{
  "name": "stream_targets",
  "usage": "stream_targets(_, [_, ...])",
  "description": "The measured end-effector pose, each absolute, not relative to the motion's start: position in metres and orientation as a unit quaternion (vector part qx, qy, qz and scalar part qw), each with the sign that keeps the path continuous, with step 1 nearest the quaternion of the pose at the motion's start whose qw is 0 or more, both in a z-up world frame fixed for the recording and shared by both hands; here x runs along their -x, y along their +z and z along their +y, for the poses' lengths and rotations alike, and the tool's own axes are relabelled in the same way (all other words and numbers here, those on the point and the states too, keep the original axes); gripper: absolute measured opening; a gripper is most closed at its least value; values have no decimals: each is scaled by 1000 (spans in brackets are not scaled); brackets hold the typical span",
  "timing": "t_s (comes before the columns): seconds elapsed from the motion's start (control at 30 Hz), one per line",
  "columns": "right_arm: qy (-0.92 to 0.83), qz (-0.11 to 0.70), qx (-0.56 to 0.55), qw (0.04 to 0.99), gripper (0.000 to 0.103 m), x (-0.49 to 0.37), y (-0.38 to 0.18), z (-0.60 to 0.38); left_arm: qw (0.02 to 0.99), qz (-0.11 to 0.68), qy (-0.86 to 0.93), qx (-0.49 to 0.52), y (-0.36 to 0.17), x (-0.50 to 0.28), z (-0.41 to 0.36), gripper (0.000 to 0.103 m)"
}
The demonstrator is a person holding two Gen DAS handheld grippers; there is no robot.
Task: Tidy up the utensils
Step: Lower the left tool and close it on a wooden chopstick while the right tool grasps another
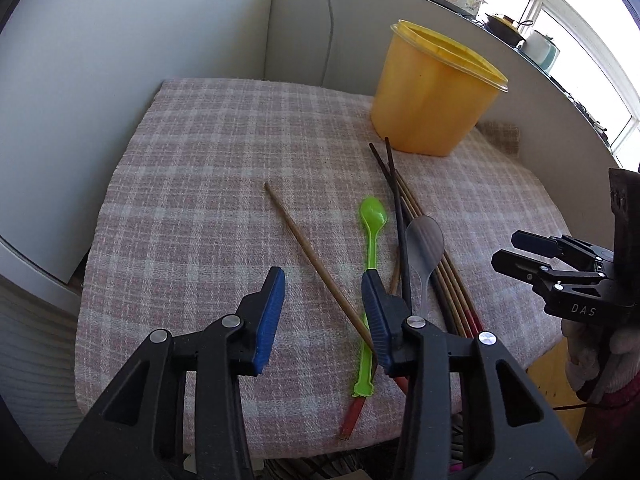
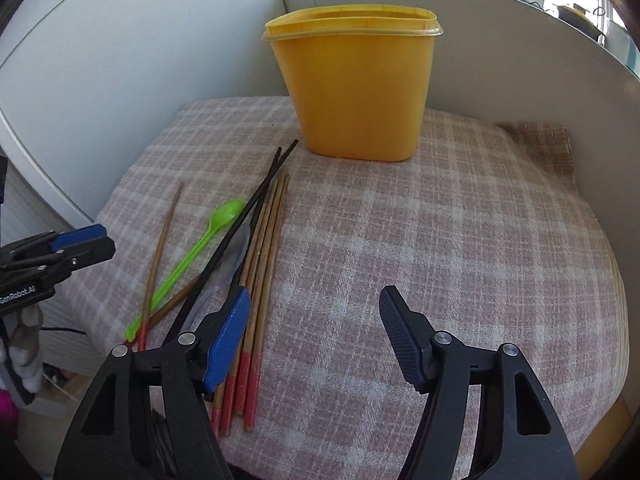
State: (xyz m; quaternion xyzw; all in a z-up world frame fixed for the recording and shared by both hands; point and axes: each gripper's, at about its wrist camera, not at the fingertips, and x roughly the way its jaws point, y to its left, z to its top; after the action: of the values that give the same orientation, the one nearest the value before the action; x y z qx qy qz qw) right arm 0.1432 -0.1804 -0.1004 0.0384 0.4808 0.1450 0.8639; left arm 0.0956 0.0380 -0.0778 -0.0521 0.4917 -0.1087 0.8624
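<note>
A: In the left wrist view, where does the single chopstick [image 1: 316,262] lie from the left gripper [image 1: 324,316]?

B: It crosses the centre of the frame as a diagonal, from the upper left down to the lower right. Its lower end passes just by the right-hand blue pad [image 1: 374,316]. The jaws are released and hold nothing. The green spoon [image 1: 370,264] lies almost upright in the frame, right of centre, and the yellow container [image 1: 432,88] stands in the upper right, on the bench [image 1: 200,160].

A: And in the right wrist view?

B: The right gripper [image 2: 316,336] is also spread and empty. The chopstick bundle [image 2: 260,280] lies at the lower left of centre, with its long axis almost vertical in the frame, beside the left-hand pad [image 2: 228,336]. The clear spoon [image 2: 236,254] lies half under the black chopsticks [image 2: 240,232].

A: Which gripper is nearer to which?

B: I judge the left one is nearer to the single chopstick, the right one to the bundle. Each should close across the long axis.
</note>
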Motion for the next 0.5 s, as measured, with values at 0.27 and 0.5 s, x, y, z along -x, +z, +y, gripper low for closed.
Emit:
stream_targets(0.27, [154, 528, -39, 834, 47, -166, -110, -173, 831, 545, -86, 72, -93, -121, 32, 41])
stream_targets(0.5, [167, 567, -66, 804, 32, -181, -127, -168, 813, 568, -86, 97, -110, -132, 32, 27])
